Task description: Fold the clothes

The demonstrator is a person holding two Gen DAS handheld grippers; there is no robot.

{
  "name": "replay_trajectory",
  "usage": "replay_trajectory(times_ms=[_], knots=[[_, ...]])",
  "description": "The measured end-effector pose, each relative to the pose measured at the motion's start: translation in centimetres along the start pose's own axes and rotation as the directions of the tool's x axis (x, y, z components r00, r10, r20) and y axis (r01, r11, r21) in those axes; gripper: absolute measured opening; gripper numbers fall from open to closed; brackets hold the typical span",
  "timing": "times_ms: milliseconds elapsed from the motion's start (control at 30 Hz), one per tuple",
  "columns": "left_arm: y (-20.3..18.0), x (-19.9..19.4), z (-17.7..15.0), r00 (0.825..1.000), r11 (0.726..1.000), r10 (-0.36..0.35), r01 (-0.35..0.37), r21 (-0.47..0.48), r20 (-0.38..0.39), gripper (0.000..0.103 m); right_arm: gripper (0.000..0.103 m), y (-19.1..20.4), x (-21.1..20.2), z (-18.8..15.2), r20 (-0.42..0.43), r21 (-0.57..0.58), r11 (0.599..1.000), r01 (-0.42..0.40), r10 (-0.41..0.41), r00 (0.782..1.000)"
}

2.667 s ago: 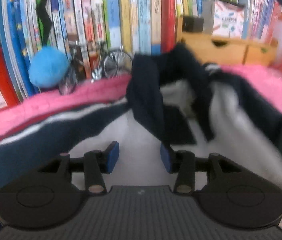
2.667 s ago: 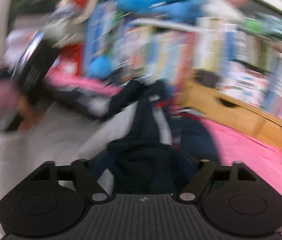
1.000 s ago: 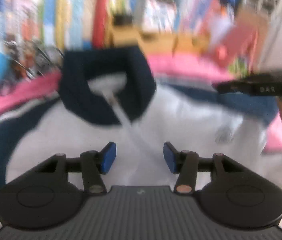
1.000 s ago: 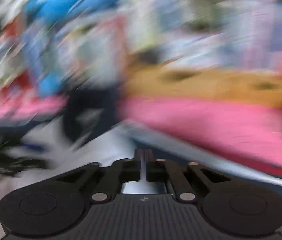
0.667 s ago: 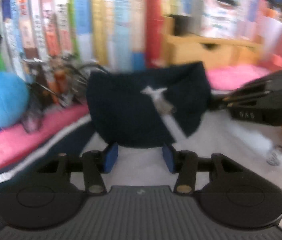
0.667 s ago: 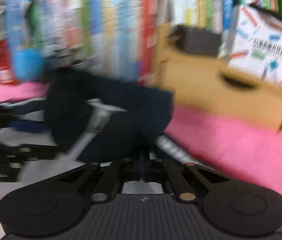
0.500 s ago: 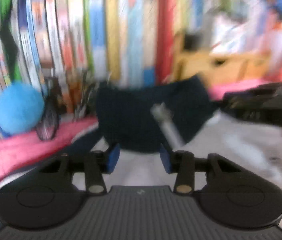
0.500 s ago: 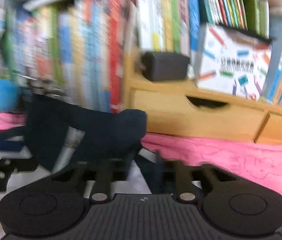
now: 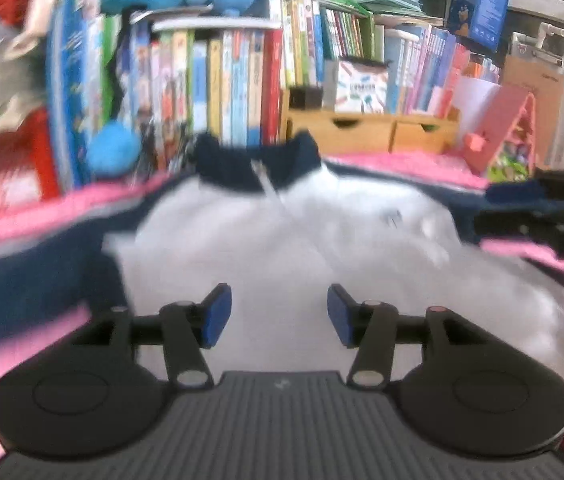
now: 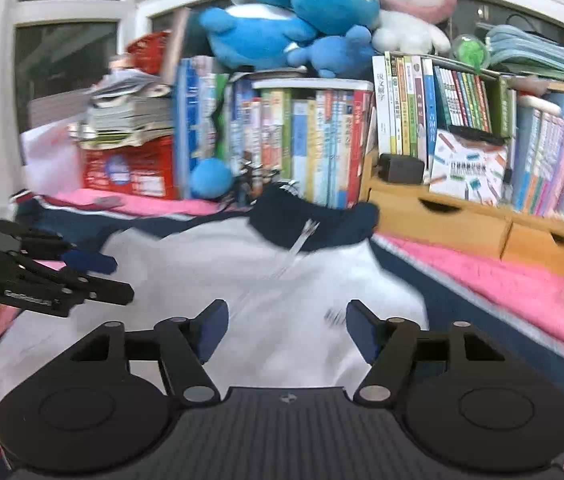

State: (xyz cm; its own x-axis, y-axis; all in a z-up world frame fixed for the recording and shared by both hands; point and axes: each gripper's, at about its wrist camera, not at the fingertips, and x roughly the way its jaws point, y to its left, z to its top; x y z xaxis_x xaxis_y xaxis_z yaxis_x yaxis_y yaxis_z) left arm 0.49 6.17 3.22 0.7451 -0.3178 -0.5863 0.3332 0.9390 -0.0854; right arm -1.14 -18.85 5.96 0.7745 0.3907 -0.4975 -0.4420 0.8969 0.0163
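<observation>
I am looking down on a white jacket (image 9: 282,248) with a navy collar (image 9: 255,162) and navy sleeves, lying front-up on a pink blanket (image 10: 522,292); it is filling the middle of both views, its collar lying toward the upper centre, just in front of a row of books (image 9: 217,88). A zip line is running from the collar down the white front, though motion blur is softening the fabric.

My left gripper (image 9: 277,314) is hovering over the white chest panel at lower centre of its view. Its jaws are opening, blue pads apart, with nothing pinched between them; only cloth is showing beyond the gap. My right gripper (image 10: 286,330) is hanging over the same panel, and its jaws are also opening, pads standing wide with no fabric caught in them.

Each gripper is showing up in the other's view: the right at the right edge, the left at the left edge, over the jacket's sides. A wooden drawer box (image 10: 462,232) is sitting beyond the blanket, right of the collar, and plush toys (image 10: 314,12) are crowding the shelf top.
</observation>
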Motion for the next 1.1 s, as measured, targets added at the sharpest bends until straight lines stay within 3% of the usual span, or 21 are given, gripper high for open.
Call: replay_trajectory(times_ms=[133,300,467,567,667,767,933,1033,1100], knots=[[-1.3,-5.0,-4.9,1.0,0.999,0.02,-0.02,-0.028,0.0,0.052,0.069,2.2,-5.2,-5.9,-0.029,-0.011,1.0,-0.001,0.001,1.0],[-2.3,-10.9,-9.6,0.999,0.998,0.027,-0.026,0.063,-0.019,0.057,0.07,3.8,-10.8,-12.3,-0.08,-0.088,0.996,-0.006,-0.001,0.997],[-3.7,-12.4,-11.8,0.999,0.987,0.011,-0.005,0.159,-0.035,0.057,0.079,7.5,-12.6,-14.9,-0.07,-0.149,0.988,-0.044,0.034,0.997],[-5.0,-11.4,-12.6,0.999,0.974,0.035,-0.025,0.227,-0.041,0.057,0.081,9.4,-11.1,-15.0,-0.053,-0.204,0.979,0.007,-0.018,0.998],[-5.8,-10.4,-12.8,0.999,0.958,0.051,-0.044,0.282,-0.017,0.065,0.083,10.3,-9.9,-14.5,-0.018,-0.237,0.971,0.043,-0.049,0.999],[-6.1,-9.8,-12.6,0.999,0.96,0.046,-0.043,0.278,-0.004,0.067,0.083,10.0,-8.7,-13.3,0.012,-0.232,0.967,0.106,-0.106,0.994],[-6.7,-9.9,-11.8,0.999,0.965,0.003,-0.013,0.262,0.04,0.066,0.083,8.4,-8.4,-9.7,0.088,-0.124,0.986,0.115,-0.105,0.991],[-6.5,-10.7,-11.2,0.988,0.971,-0.137,0.119,0.208,0.077,0.07,0.083,6.9,-8.9,-7.6,0.116,-0.03,0.996,0.088,-0.084,0.99],[-6.4,-10.3,-10.8,0.99,0.976,-0.097,0.075,0.203,0.099,0.072,0.083,5.8,-8.9,-6.5,0.123,0.033,0.996,0.083,-0.086,0.989]])
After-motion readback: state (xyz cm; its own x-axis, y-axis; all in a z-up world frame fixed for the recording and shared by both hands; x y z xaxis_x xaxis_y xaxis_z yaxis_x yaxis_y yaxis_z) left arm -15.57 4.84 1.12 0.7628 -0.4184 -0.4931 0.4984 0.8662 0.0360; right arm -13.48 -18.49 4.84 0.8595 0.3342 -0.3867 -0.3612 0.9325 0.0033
